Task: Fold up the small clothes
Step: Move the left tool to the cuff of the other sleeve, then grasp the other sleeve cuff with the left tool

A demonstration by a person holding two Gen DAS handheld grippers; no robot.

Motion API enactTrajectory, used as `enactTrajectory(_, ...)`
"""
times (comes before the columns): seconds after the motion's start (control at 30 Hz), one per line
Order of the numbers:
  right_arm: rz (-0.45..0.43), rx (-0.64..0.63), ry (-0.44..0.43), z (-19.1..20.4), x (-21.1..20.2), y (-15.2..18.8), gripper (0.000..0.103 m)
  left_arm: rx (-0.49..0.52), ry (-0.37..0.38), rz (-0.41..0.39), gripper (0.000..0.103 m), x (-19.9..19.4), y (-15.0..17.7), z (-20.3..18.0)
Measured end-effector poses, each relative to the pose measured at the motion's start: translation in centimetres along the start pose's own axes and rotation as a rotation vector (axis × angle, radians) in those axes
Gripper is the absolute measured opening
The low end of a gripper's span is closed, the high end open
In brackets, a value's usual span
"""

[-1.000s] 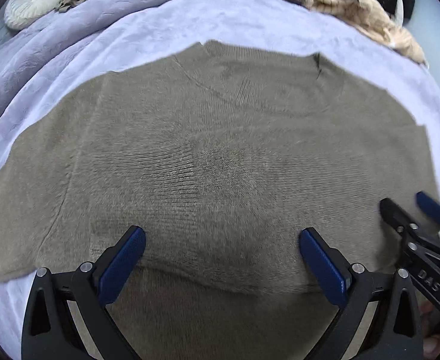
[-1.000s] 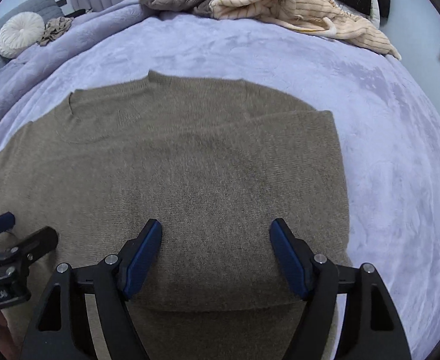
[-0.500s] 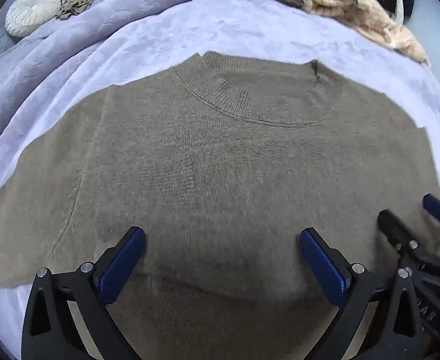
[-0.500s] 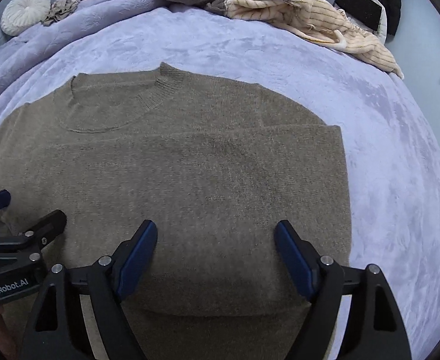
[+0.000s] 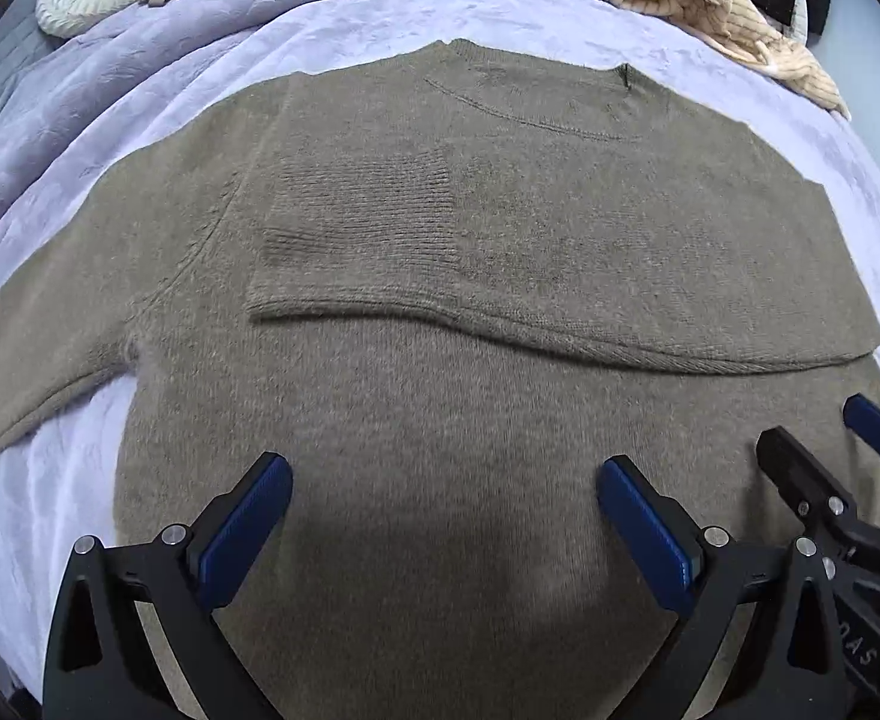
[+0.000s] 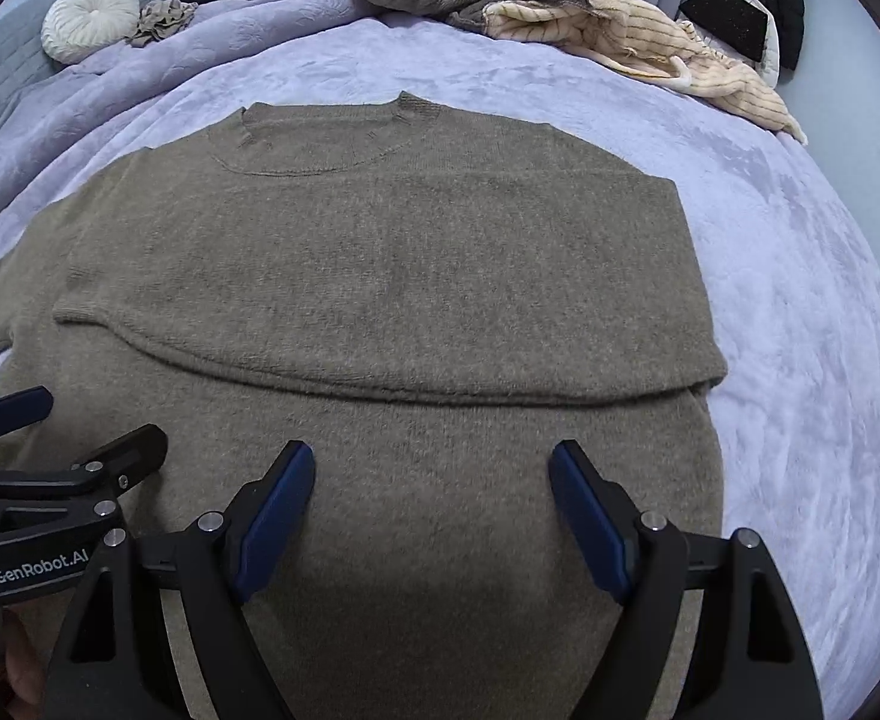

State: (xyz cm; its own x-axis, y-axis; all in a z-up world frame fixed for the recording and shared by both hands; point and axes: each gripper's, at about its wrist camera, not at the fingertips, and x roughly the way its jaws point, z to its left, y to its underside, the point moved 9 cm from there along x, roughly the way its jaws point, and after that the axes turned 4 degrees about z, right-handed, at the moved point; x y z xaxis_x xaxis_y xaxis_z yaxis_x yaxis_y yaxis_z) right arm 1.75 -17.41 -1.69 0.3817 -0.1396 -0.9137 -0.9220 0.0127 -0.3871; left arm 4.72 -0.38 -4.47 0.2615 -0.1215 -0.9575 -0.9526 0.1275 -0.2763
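Across the middle of both frames lies the sweater (image 5: 440,390), one sleeve folded over; my left gripper (image 5: 442,525) and right gripper (image 6: 431,516) hover spread, holding nothing. A careless grab could drag that folded sleeve (image 6: 380,312) loose.

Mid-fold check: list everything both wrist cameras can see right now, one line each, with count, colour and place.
sweater: one, olive-brown knit, flat on the bed, one sleeve folded across the chest, the other still spread
bedspread: one, lavender plush, under the sweater
clothes pile: at least two pieces, brown and cream striped, far edge of the bed
round cushion: one, white, far left corner
crumpled cloth: one, beige, beside the cushion
dark items: black, far right, too unclear to name
left tongs: black with blue pads, open over the lower sweater
right tongs: black with blue pads, open over the lower sweater
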Motion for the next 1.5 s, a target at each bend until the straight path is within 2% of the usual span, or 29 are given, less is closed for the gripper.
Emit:
enactTrajectory(0.1, -0.033, -0.012, 0.003, 0.5, -1.7, 0.4, 0.084, -0.017, 0.049, 0.012, 0.103, -1.1, 0.6, 0.1)
enactTrajectory(0.2, -0.052, -0.022, -0.001, 1.1, -3.3, 1.0, 0.084, -0.046, 0.087, 0.093, 0.103, -0.7, 2.5, 0.7)
enactTrajectory(0.23, -0.053, -0.021, -0.007, 1.2, -3.6, 1.3, 0.084, -0.033, 0.084, 0.094, 0.103, -0.7, 3.1, 0.9)
enactTrajectory(0.3, -0.033, -0.016, -0.034, 1.8, -3.8, 2.4, 0.084, 0.03, 0.065, 0.059, 0.103, -1.3, 3.8, 0.4)
enactTrajectory(0.4, 0.009, -0.03, -0.061, 2.6, -3.1, 4.5, 0.084, 0.072, 0.025, 0.043, 0.103, -2.1, 5.2, -0.1)
enactTrajectory(0.47, 0.039, -0.025, -0.064, 2.5, -2.5, 6.3, 0.084, 0.098, 0.031, 0.036, 0.103, -2.6, 6.1, -0.2)
enactTrajectory(0.5, 0.053, -0.028, -0.064, 2.4, -2.2, 7.4, 0.084, 0.109, 0.032, 0.034, 0.103, -3.0, 7.2, -0.3)
enactTrajectory(0.6, 0.022, -0.058, -0.052, 2.4, -3.1, 9.4, 0.085, 0.165, 0.031, 0.011, 0.103, -4.8, 10.4, -0.3)
enactTrajectory(0.7, 0.018, -0.068, -0.08, 1.8, -4.4, 12.2, 0.085, 0.231, 0.028, -0.022, 0.103, -6.6, 14.1, -0.3)
enactTrajectory(0.8, 0.025, -0.093, -0.086, 0.9, -5.2, 15.3, 0.087, 0.232, 0.04, -0.066, 0.103, -7.9, 17.6, 0.0)
enactTrajectory(0.9, 0.014, -0.168, -0.044, 0.8, -6.1, 17.0, 0.088, 0.207, 0.076, -0.094, 0.103, -10.1, 18.8, 0.5)
enactTrajectory(0.97, 0.014, -0.184, -0.016, 0.9, -7.0, 16.8, 0.088, 0.112, 0.086, -0.159, 0.103, -11.8, 17.6, 2.6)
enactTrajectory(1.07, -0.031, -0.17, -0.027, 1.2, -8.4, 15.3, 0.088, -0.086, 0.105, -0.256, 0.103, -14.4, 15.4, 7.6)
enactTrajectory(1.17, -0.07, -0.176, -0.03, 2.2, -9.2, 12.9, 0.088, -0.33, 0.099, -0.306, 0.103, -14.3, 12.7, 16.1)
enactTrajectory(1.27, -0.066, -0.211, -0.034, 3.8, -9.1, 11.5, 0.088, -0.569, 0.072, -0.33, 0.103, -12.9, 12.1, 25.0)
enactTrajectory(1.3, -0.066, -0.228, -0.035, 4.5, -9.1, 11.2, 0.088, -0.653, 0.095, -0.325, 0.103, -12.4, 12.1, 28.1)
enactTrajectory(1.37, -0.067, -0.262, -0.033, 5.9, -9.1, 10.6, 0.088, -0.766, 0.17, -0.315, 0.103, -11.1, 12.0, 32.0)
enactTrajectory(1.47, -0.063, -0.299, -0.029, 7.7, -8.9, 10.7, 0.088, -0.902, 0.287, -0.313, 0.103, -8.5, 12.8, 36.7)
enactTrajectory(1.5, -0.058, -0.308, -0.03, 8.2, -8.8, 10.8, 0.088, -0.933, 0.347, -0.329, 0.103, -8.1, 12.7, 38.0)
